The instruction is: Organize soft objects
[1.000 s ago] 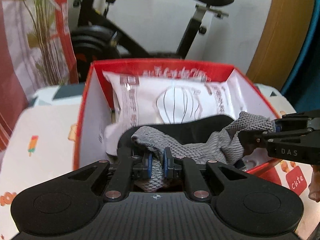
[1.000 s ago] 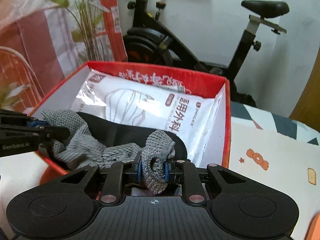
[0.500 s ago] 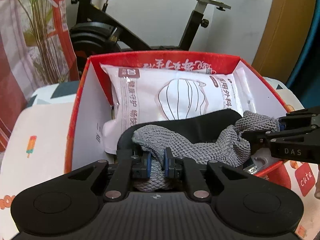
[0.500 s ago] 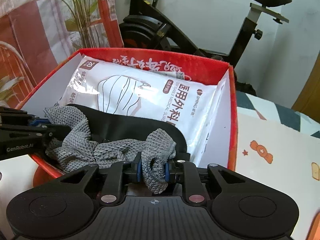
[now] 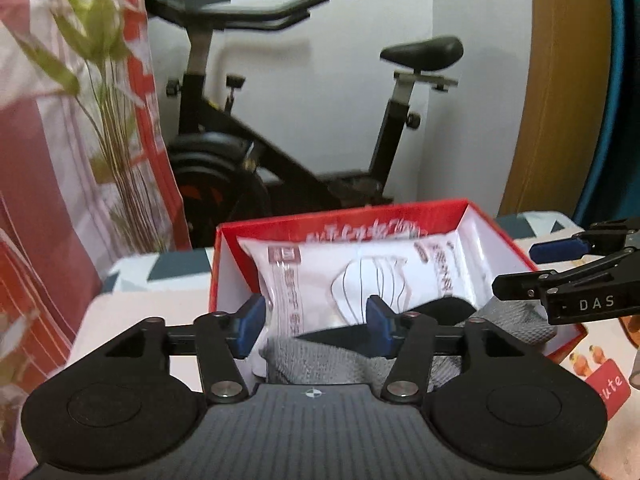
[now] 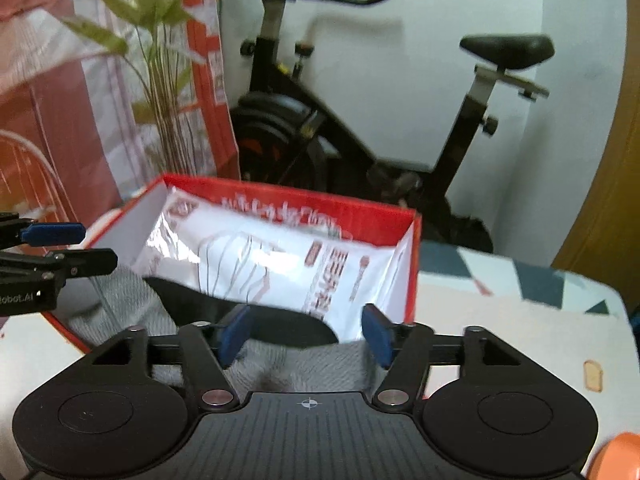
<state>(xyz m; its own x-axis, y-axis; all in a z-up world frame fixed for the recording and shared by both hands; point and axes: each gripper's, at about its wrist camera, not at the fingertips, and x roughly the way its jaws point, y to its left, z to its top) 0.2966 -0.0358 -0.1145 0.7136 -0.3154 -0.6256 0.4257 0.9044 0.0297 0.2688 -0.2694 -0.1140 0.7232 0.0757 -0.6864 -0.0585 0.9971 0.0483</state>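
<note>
1. The left claw (image 5: pixel 314 330) stands released, its jaws having just been opening; nothing is pinched between its blue pads (image 5: pixel 252 326).
2. The right claw (image 6: pixel 306 332) is likewise released after opening, pads clear of the cloth.
3. The grey knitted cloth (image 6: pixel 304 368) lies in the red cardboard box (image 6: pixel 384 220) on the desk (image 6: pixel 500 320), draped over a black soft item (image 6: pixel 280 326).
4. A white plastic mask packet (image 5: pixel 360 276) leans against the box's back wall.
</note>
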